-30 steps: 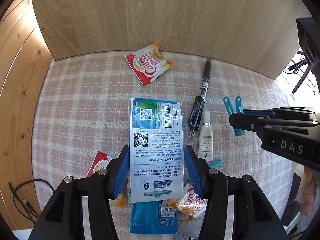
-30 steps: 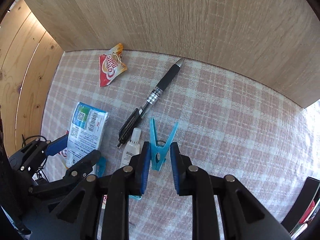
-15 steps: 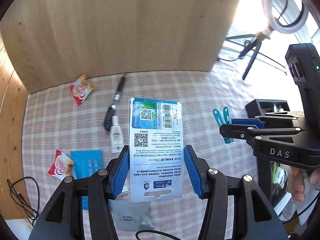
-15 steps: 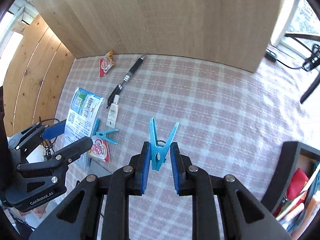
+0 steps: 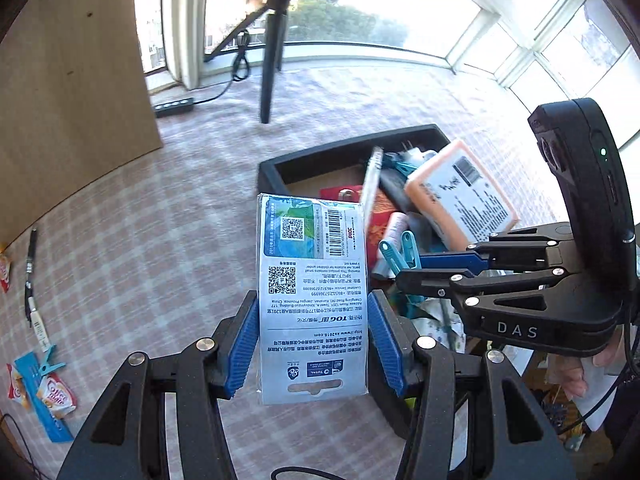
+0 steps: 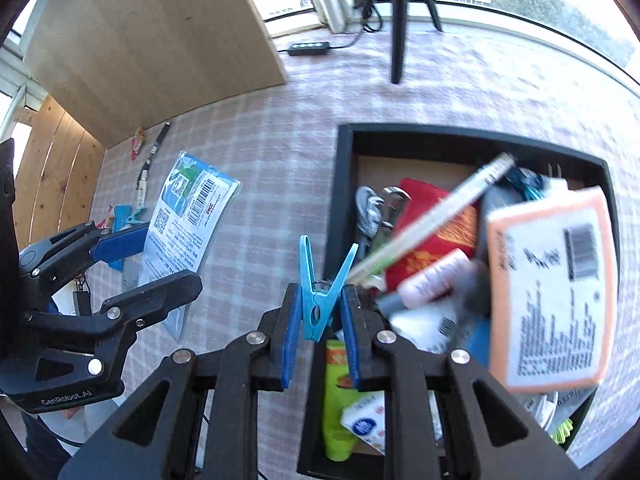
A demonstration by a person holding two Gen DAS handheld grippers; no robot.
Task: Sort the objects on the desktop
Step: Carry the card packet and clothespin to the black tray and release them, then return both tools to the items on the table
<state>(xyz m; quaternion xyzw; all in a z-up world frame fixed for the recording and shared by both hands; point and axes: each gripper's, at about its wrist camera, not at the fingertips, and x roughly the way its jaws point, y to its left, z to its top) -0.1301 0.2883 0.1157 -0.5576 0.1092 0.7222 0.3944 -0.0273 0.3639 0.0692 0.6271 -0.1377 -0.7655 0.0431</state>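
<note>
Our left tool [image 5: 312, 344] clamps the flat packet [image 5: 312, 300], just short of the black tray [image 6: 344, 184]; our right tool [image 6: 318, 334] pinches the blue clothespin [image 6: 320, 288] at the tray's near wall. Released here, either could catch the rim and land on the worktop [image 5: 160, 240].

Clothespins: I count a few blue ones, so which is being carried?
The blue clothespin pinched in the right hand-held gripper, prongs up. Another lies back on the checked cloth, one in the black box.
</note>
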